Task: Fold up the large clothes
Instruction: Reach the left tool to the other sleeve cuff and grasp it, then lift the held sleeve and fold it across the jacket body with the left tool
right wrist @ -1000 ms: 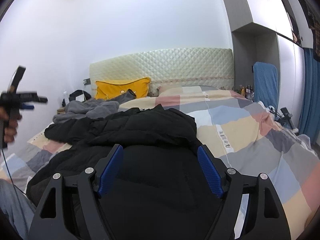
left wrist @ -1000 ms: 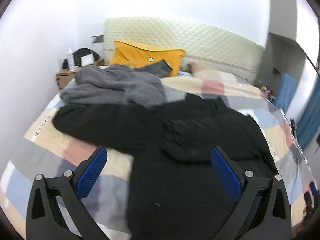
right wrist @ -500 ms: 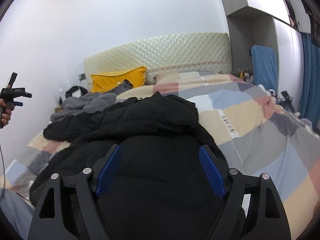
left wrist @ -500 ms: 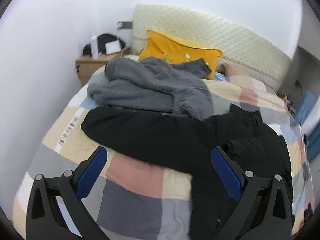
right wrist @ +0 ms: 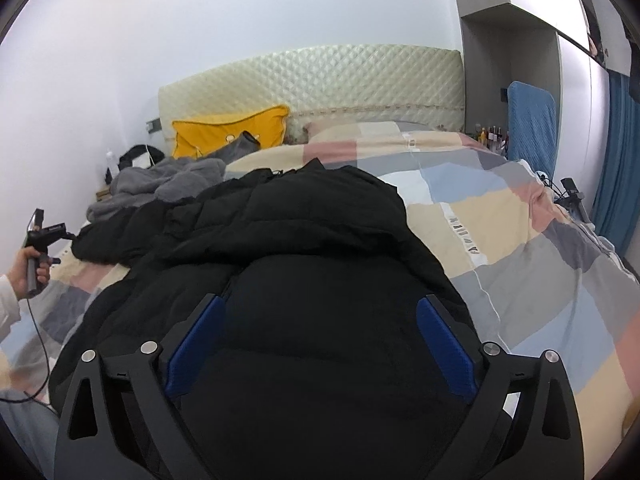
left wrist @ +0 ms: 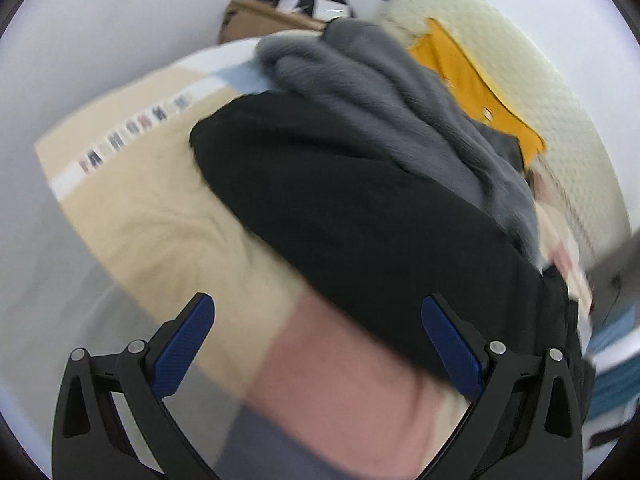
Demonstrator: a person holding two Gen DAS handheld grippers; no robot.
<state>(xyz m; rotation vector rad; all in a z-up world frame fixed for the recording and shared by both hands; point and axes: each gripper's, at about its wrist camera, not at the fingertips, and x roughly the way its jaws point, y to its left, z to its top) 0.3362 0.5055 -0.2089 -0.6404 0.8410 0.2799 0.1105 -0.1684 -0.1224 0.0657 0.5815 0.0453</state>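
Observation:
A large black padded jacket (right wrist: 304, 248) lies spread on the checked duvet (right wrist: 520, 240) of a bed. One black sleeve (left wrist: 352, 208) stretches out to the left in the left wrist view. My left gripper (left wrist: 316, 320) is open and empty, hovering above the duvet just short of that sleeve. It also shows at the far left of the right wrist view (right wrist: 40, 232), held in a hand. My right gripper (right wrist: 320, 320) is open and empty, low over the jacket's body.
A grey fleece garment (left wrist: 400, 92) lies heaped beyond the sleeve, beside a yellow pillow (right wrist: 228, 136) and a quilted headboard (right wrist: 320, 80). A bedside table (left wrist: 256, 20) stands by the left wall. A blue chair (right wrist: 528, 124) and curtain (right wrist: 620, 168) are on the right.
My left gripper has swung left and down toward the outstretched black sleeve, and its view is blurred and tilted. My right gripper has stayed over the jacket, dipping slightly.

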